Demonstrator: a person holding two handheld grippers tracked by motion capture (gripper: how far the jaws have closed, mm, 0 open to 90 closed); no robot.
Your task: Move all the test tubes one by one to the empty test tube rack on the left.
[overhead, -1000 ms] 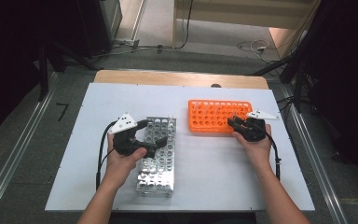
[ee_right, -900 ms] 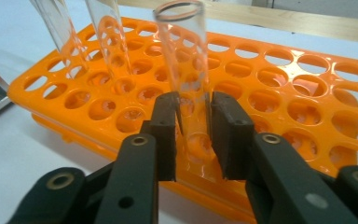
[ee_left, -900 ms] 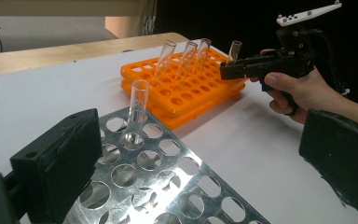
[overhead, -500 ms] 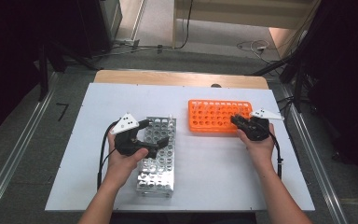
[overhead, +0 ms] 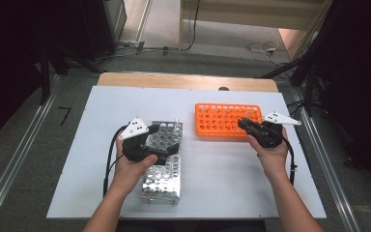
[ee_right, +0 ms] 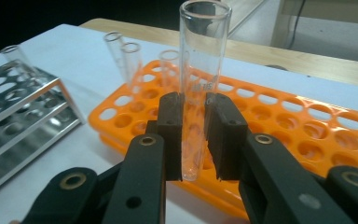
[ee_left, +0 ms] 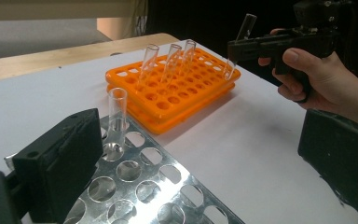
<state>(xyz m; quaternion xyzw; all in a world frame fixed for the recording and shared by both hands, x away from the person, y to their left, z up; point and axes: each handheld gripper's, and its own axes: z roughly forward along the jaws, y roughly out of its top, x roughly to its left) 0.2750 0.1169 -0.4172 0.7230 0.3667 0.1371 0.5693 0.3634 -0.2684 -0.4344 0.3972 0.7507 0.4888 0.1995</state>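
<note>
- Two hand-held grippers were seen above a white table (overhead: 101,193), one in each of the person's hands.
- The right gripper (ee_right: 193,140) had just been closing, and its fingers (ee_right: 172,135) were clenched on a clear glass test tube (ee_right: 200,70), which was held upright between them.
- The tube was held clear of the holes, above the near right corner of an orange rack (overhead: 228,120); its lower end was seen just over the rack's edge in the left gripper view.
- Three more glass tubes (ee_left: 170,60) were left leaning in the far rows of the orange rack.
- The left gripper (overhead: 166,147) was held over a metal rack (overhead: 163,169), at the near left of the table and well apart from the orange one.
- Its fingers (ee_left: 60,163) were spread wide, with nothing gripped between them.
- One single tube (ee_left: 116,121) was stood upright in a hole of the metal rack, just beside the left gripper's finger.
- The orange rack was placed at the far right, with bare table between the two racks.
</note>
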